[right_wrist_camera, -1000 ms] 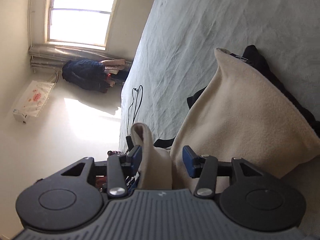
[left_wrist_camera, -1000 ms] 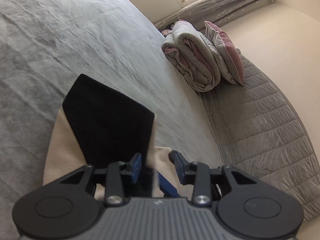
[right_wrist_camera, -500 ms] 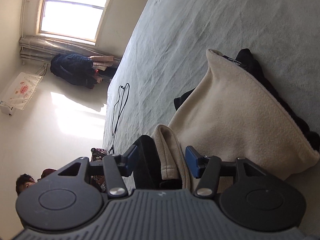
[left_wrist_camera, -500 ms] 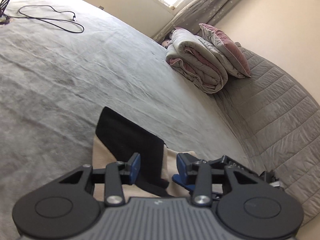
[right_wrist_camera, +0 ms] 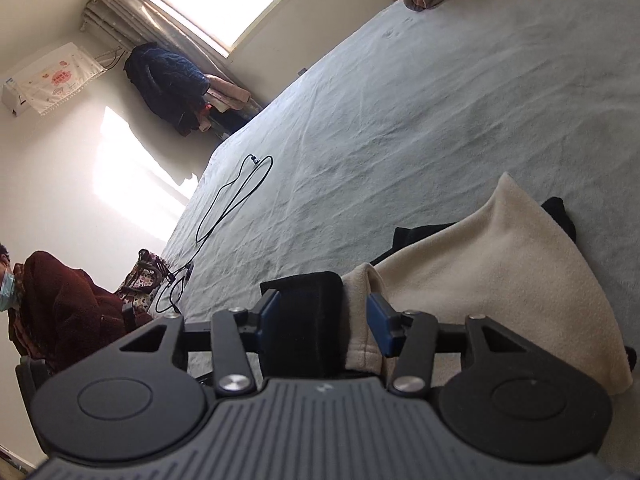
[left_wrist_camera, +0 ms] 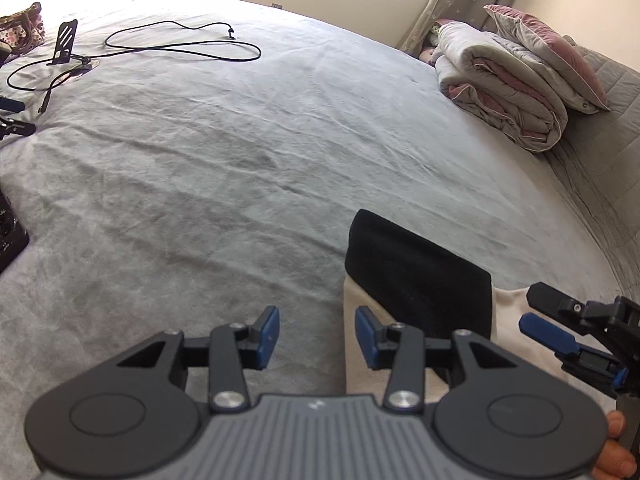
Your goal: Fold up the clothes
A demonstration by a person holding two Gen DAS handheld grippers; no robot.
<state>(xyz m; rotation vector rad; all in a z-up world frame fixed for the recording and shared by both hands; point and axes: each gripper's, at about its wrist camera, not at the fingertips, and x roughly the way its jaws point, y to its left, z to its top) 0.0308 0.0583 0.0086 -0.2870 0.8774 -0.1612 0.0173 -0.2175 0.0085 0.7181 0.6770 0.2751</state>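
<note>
Lying on the grey bed [left_wrist_camera: 248,168], near its quilted edge: a cream-and-black fleece garment [left_wrist_camera: 416,280], black panel folded flat over the cream layer. Hovering just above the sheet, left of the garment: the left hand-held gripper [left_wrist_camera: 317,334], blue pads spread wide, nothing between them, right pad at the cream edge. Reaching in from the right of the left wrist view: the right hand-held gripper [left_wrist_camera: 560,332], low over the cream cloth, with fingertips of the hand [left_wrist_camera: 614,452] behind it showing at the lower corner.

Seen from the right wrist: right hand-held gripper [right_wrist_camera: 322,320] with a bunched fold of the garment [right_wrist_camera: 500,280], black and cream together, filling the gap between its pads; pads wide apart, cannot tell whether pressing the cloth or merely around it. Beyond, cream layer rising to a peak, black fabric showing past it.

Farther off on the bed: a looped black cable [left_wrist_camera: 180,44], a rolled duvet [left_wrist_camera: 500,92] with a pink-edged pillow [left_wrist_camera: 548,52] on top. At the bed's far side, a person in a dark red top [right_wrist_camera: 68,308].
</note>
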